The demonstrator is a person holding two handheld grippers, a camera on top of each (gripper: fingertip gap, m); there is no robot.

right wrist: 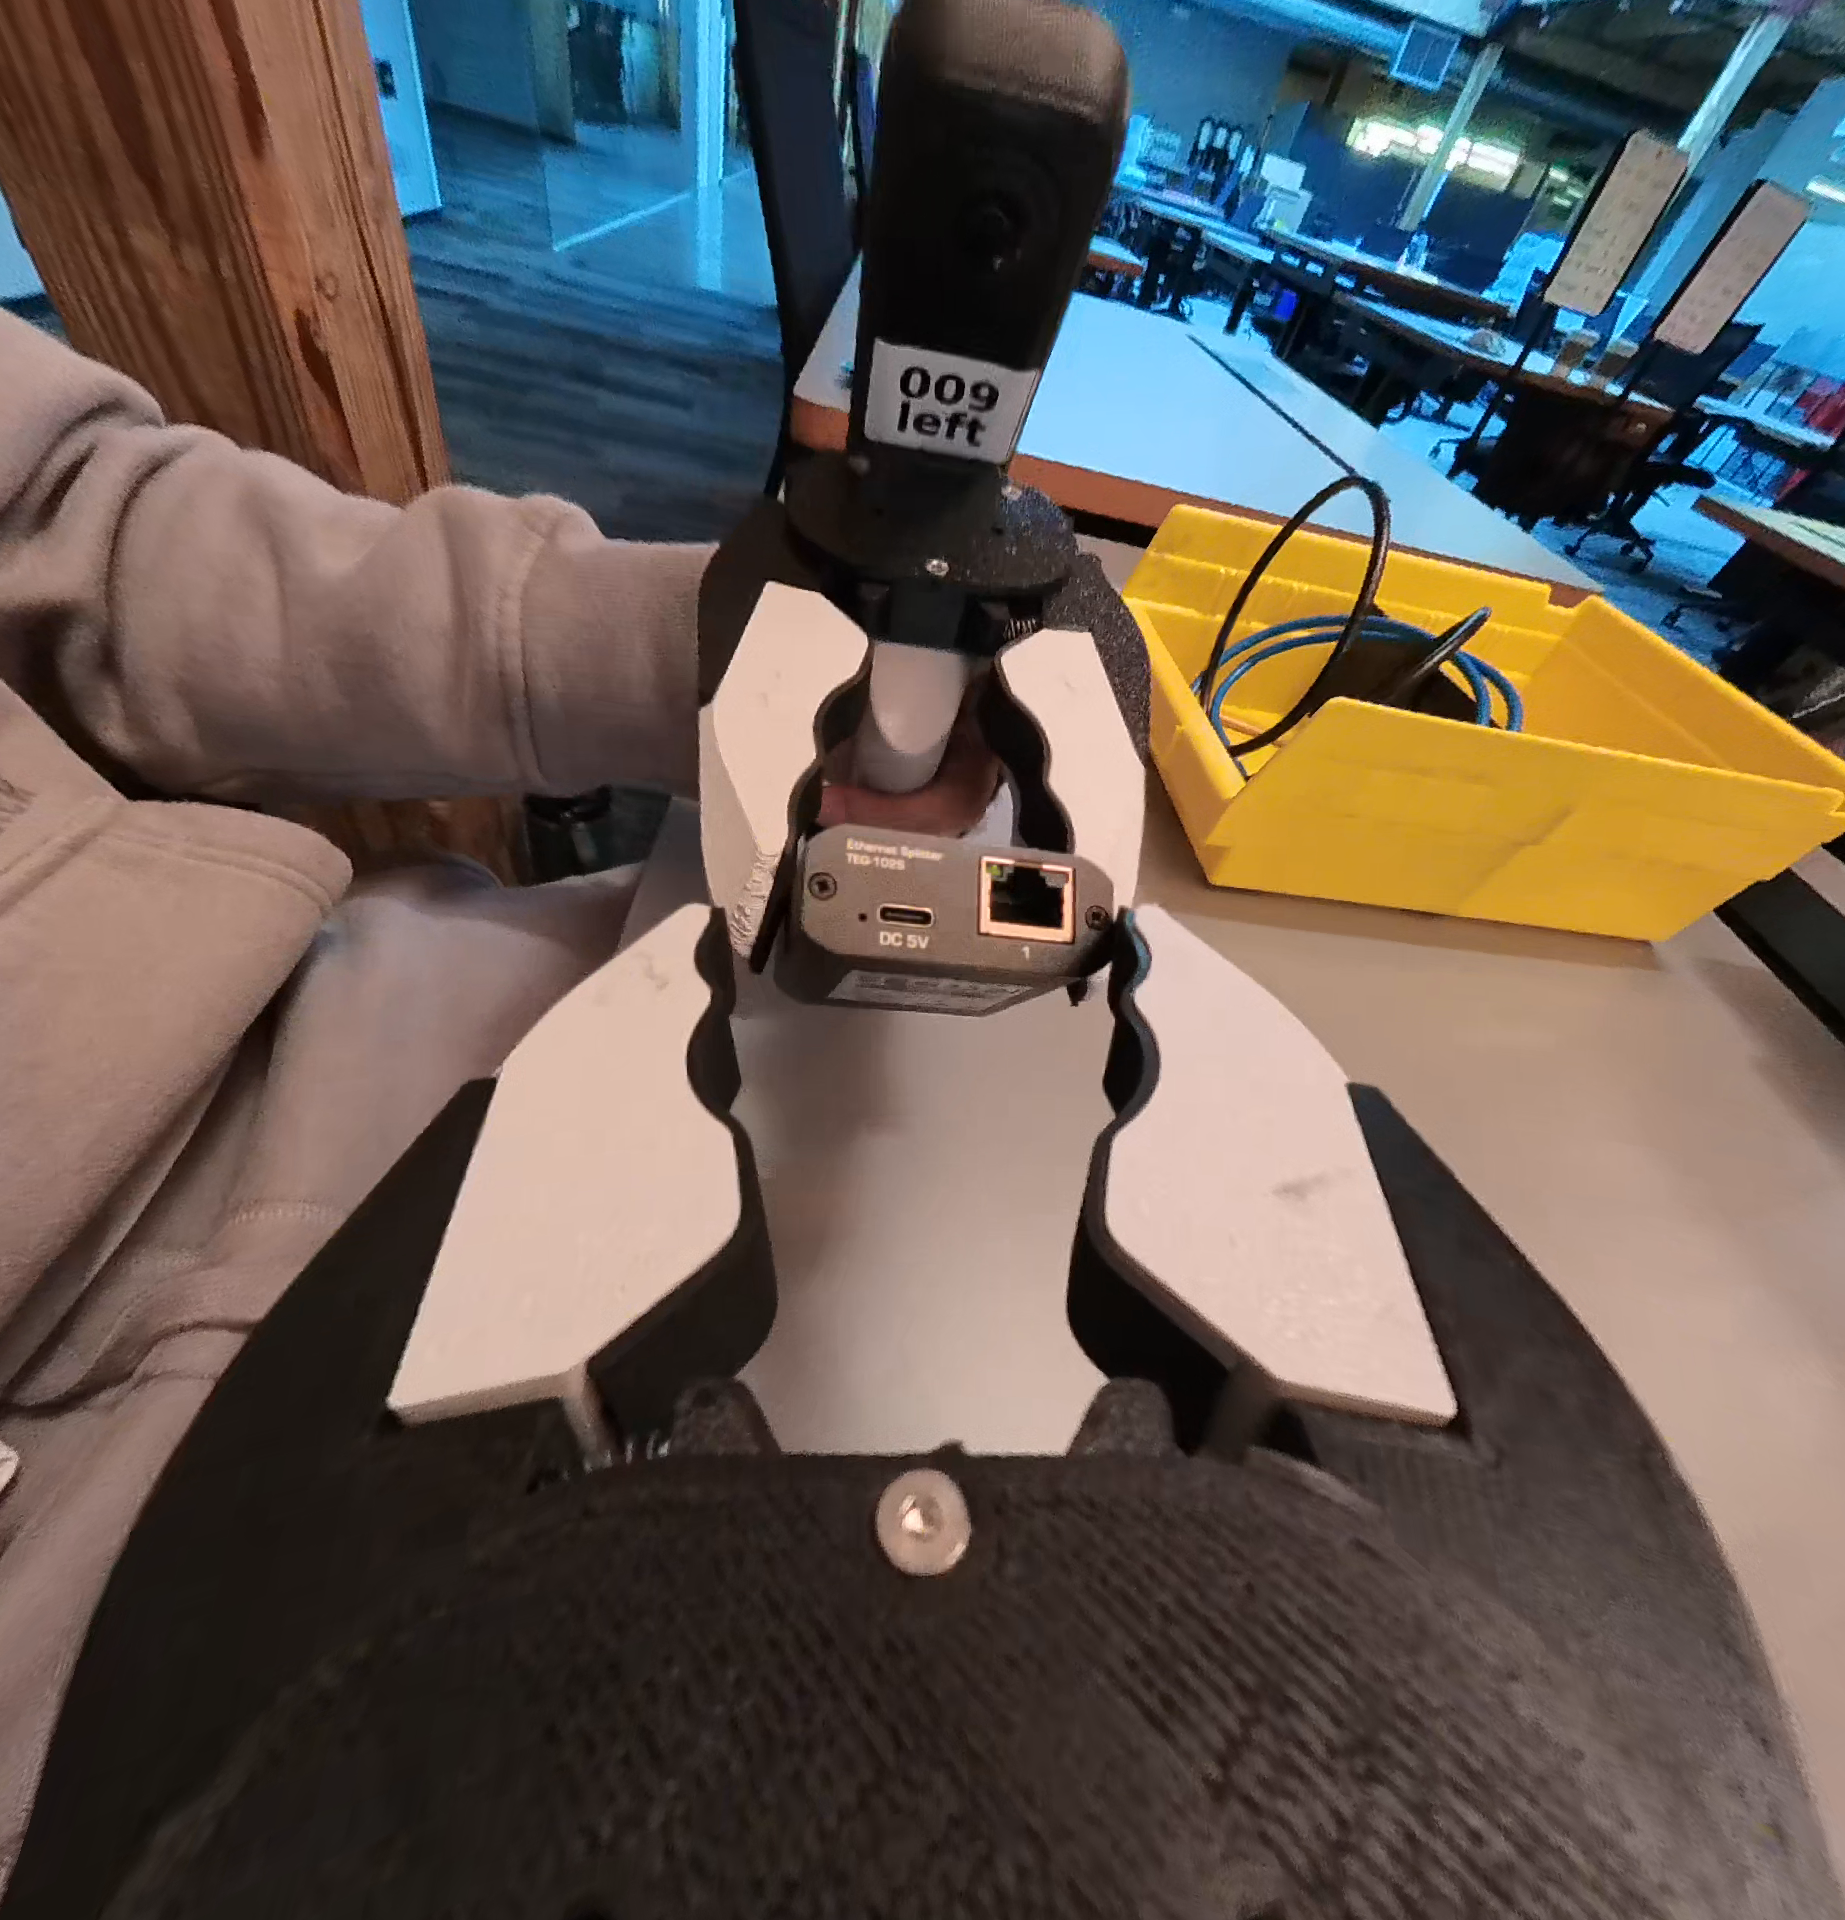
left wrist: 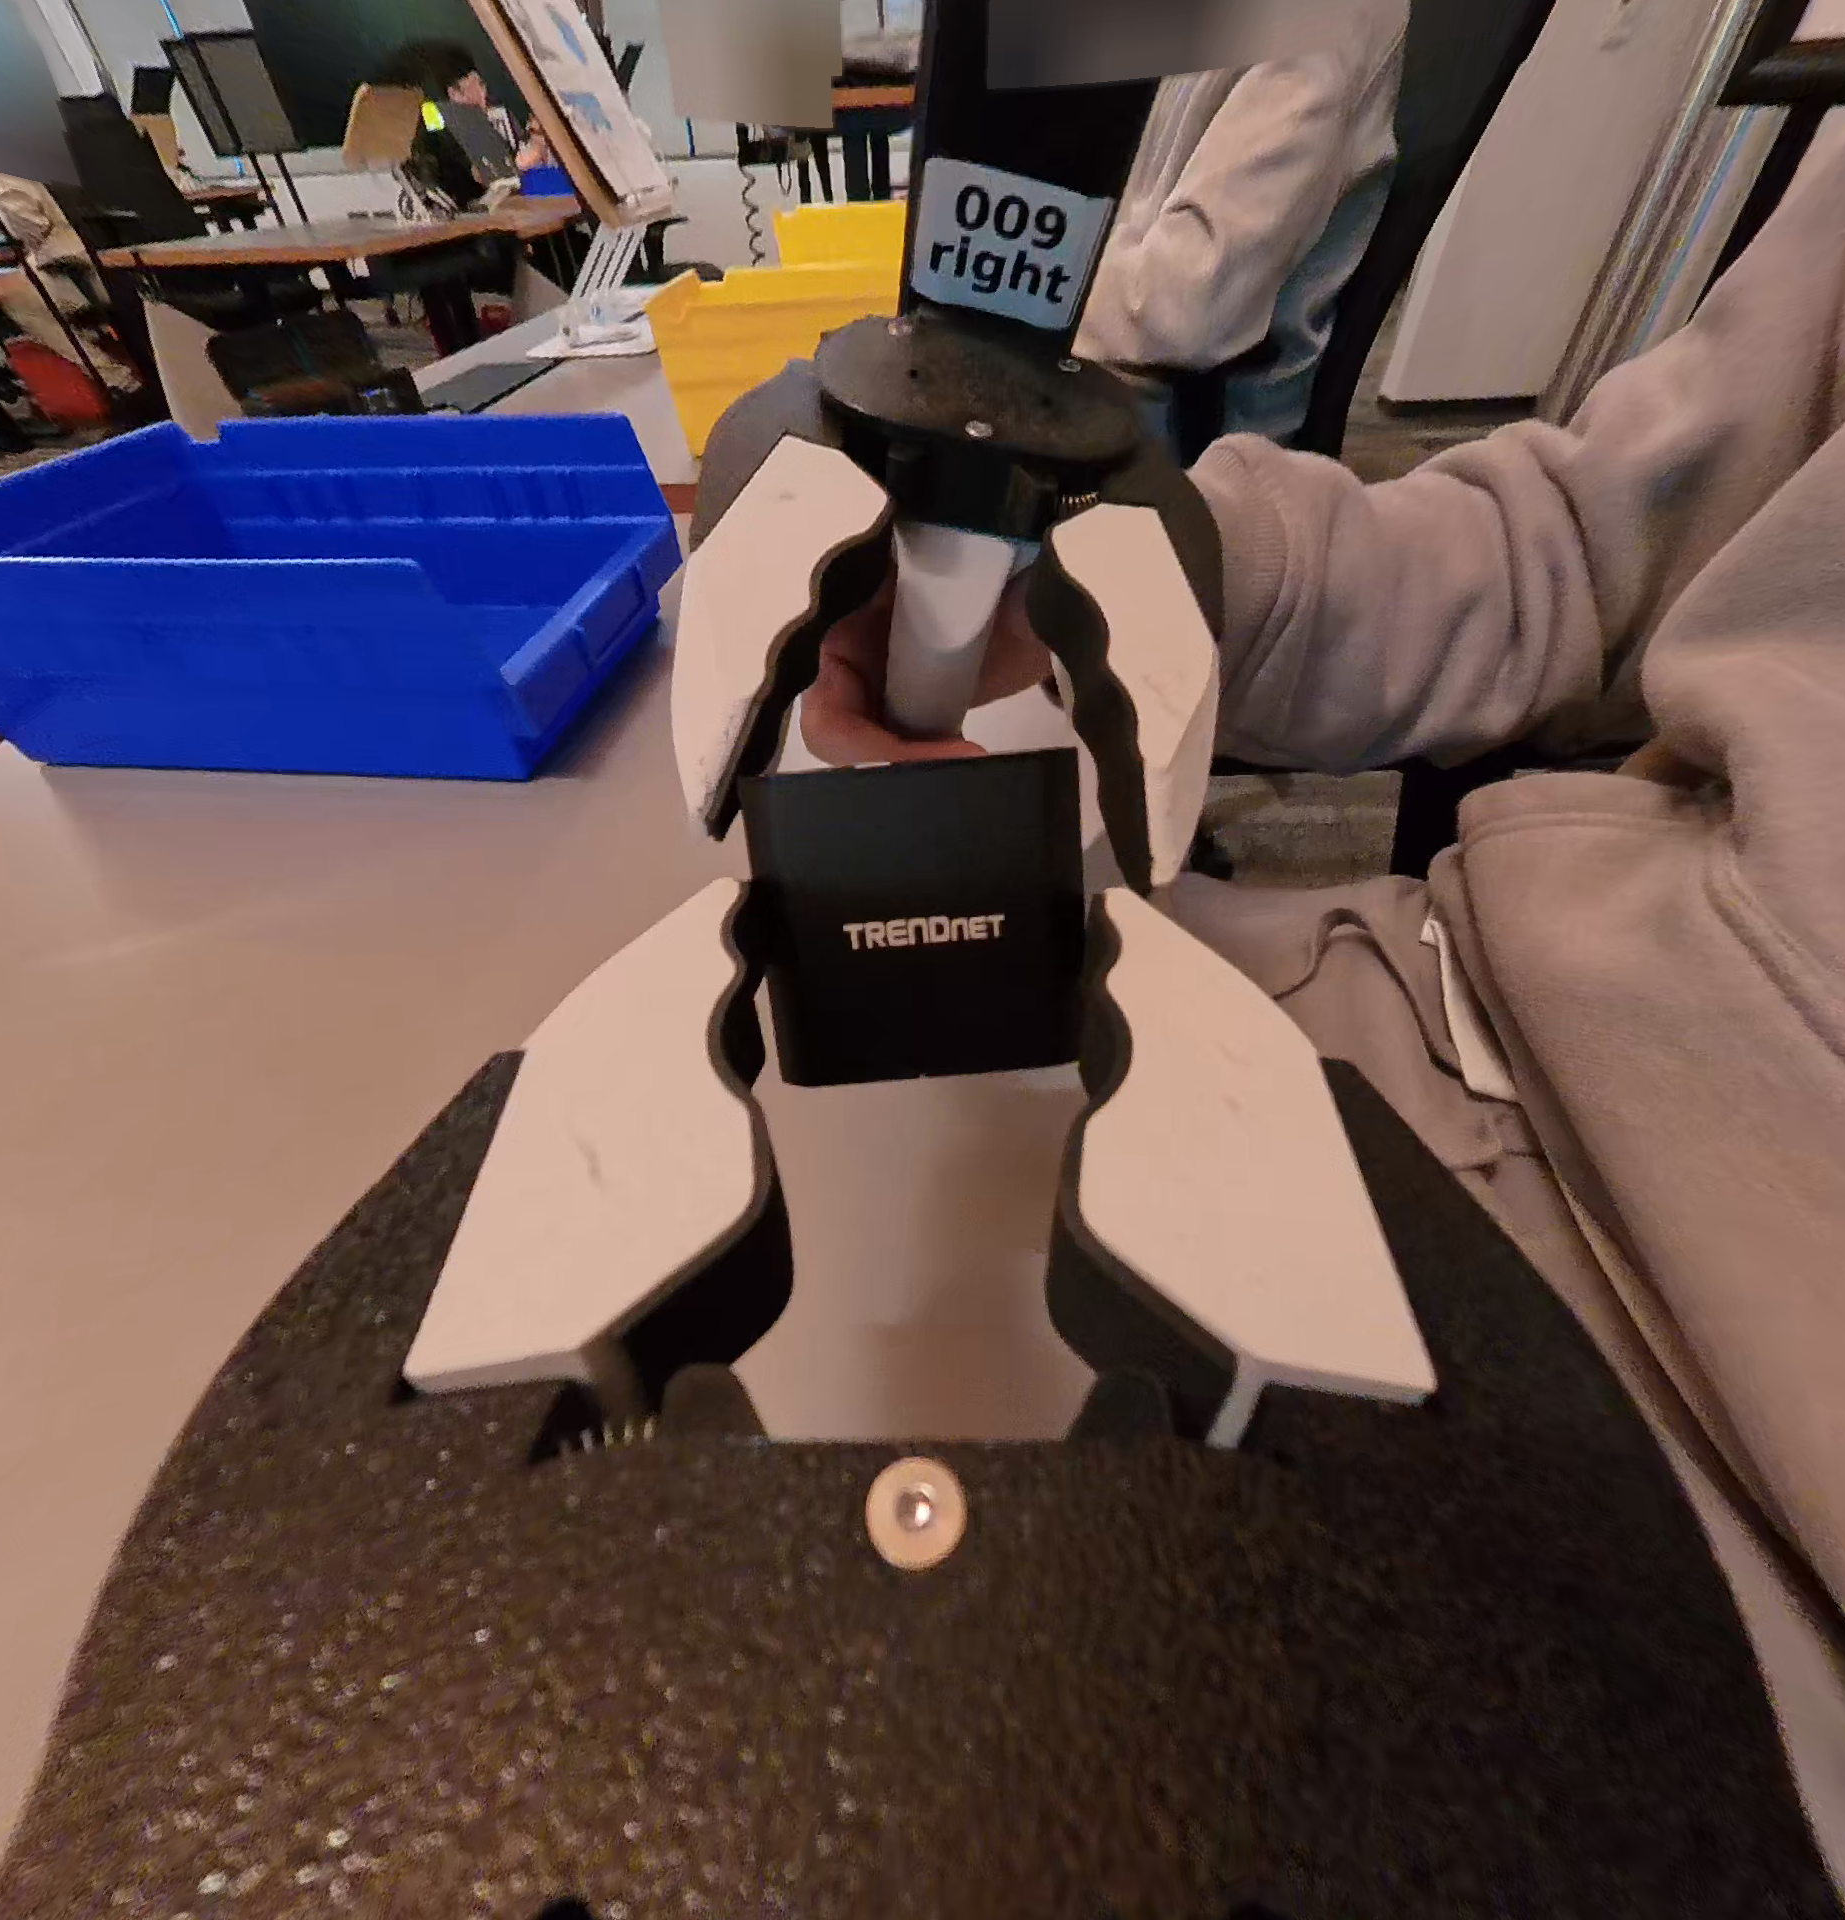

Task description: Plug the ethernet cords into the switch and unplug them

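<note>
Small black switch sits between the two tools, above the grey bench, at the edge nearest the person in the grey hoodie. Left tool: fingertips flank the near end of the switch on both sides and appear clamped on it, logo face upward. Right tool: seen from its own camera, its fingertips stand either side of the switch's port face; the right fingertip touches the casing corner, contact on the left side is hidden, so cannot tell whether it grips or merely brackets. Port face shows one ethernet jack and a small power socket, both unoccupied. No cord attached to the switch on the visible faces. Blue ethernet cord and a black cord lie coiled in the yellow bin on the bench, well apart from the switch. Blue bin stands on the bench to the other side.
</note>
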